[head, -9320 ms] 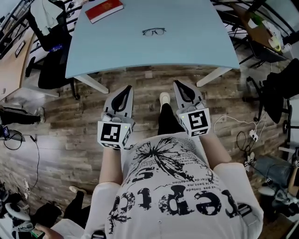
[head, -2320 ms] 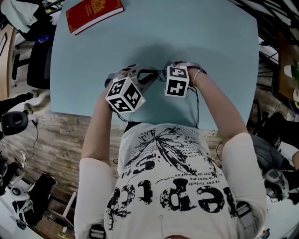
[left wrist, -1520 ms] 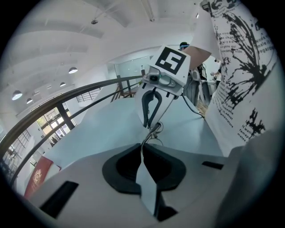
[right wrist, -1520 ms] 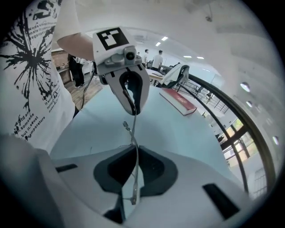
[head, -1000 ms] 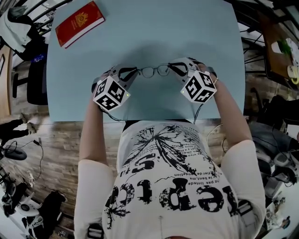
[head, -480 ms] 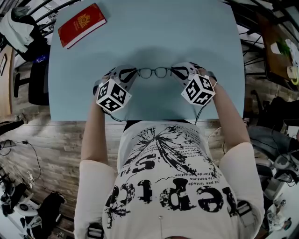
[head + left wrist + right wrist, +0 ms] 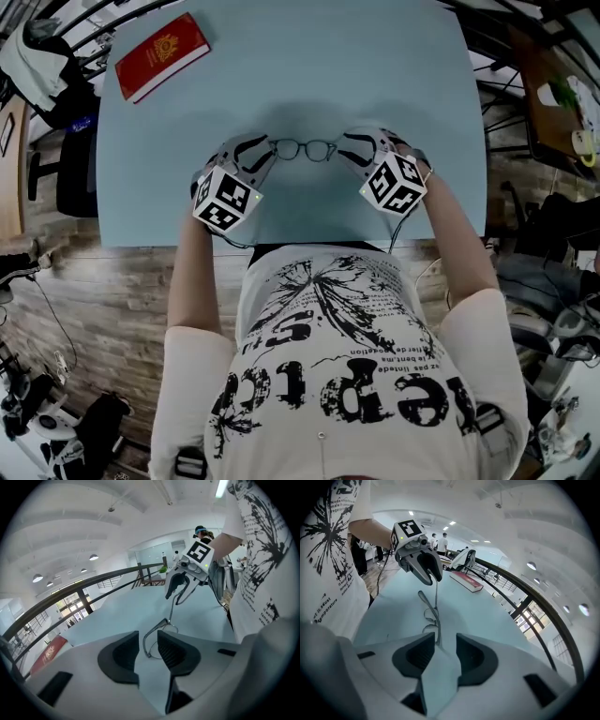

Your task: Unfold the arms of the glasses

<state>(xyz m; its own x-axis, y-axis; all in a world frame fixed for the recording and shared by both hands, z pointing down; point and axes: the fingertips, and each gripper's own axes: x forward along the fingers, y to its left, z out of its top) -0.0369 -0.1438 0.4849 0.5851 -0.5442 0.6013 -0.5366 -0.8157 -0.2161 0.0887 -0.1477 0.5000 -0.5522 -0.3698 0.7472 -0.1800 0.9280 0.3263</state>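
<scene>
The thin dark-rimmed glasses [image 7: 305,150] lie on the light blue table [image 7: 375,66], stretched between my two grippers. My left gripper [image 7: 259,150] is at their left end and its jaws are opening; in the left gripper view the frame [image 7: 161,624] sits in the gap of the gripper [image 7: 147,641], clear of the pads. My right gripper [image 7: 352,148] is at the right end, jaws also opening. In the right gripper view a thin part of the glasses [image 7: 430,613] runs into the gap of that gripper [image 7: 439,646], unpressed.
A red booklet [image 7: 161,56] lies at the table's far left corner. Chairs, cables and other desks stand around the table on the wooden floor [image 7: 103,281]. The person's torso is close to the table's near edge.
Both grippers' jaws have spread apart and no longer pinch the glasses' ends. The glasses stay between them at about the same place.
</scene>
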